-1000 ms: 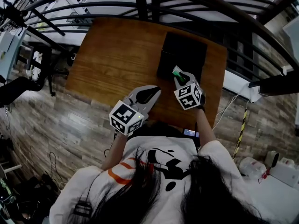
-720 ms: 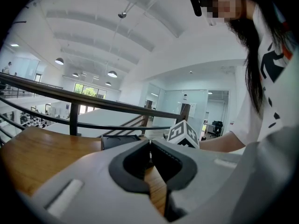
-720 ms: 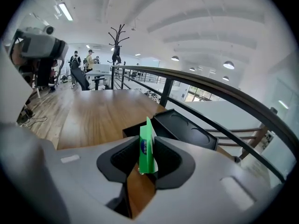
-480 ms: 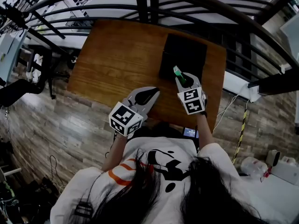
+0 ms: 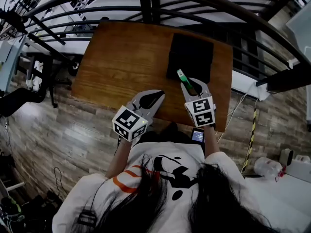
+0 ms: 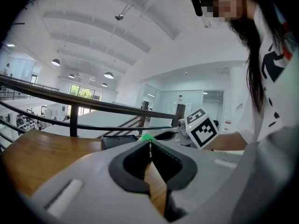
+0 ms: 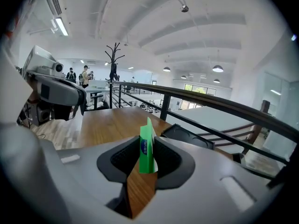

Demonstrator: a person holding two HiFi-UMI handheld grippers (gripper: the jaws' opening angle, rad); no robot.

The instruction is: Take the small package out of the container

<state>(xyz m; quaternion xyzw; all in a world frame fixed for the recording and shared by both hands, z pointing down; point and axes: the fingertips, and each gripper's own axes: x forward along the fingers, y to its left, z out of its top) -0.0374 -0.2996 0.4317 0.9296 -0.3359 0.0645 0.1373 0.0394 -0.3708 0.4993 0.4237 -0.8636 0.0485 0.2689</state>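
A small green package [image 5: 183, 76] [image 7: 147, 146] stands pinched upright between the jaws of my right gripper [image 5: 186, 81] [image 7: 148, 149], held above the table's near edge, just short of the black container [image 5: 190, 58] [image 7: 187, 134]. My left gripper [image 5: 161, 94] [image 6: 150, 146] hovers over the near edge of the wooden table [image 5: 126, 57], its jaws shut with nothing between them. The green package's tip [image 6: 148, 137] and the black container [image 6: 119, 141] show beyond the left jaws.
A dark metal railing [image 5: 204, 4] curves round the far side of the table [image 7: 107, 122]. The floor [image 5: 63, 135] lies below the table's left and near edges. A phone [image 5: 198, 136] shows near my right forearm.
My right gripper has drawn back toward me with the green package, away from the black container. The left gripper has barely moved.
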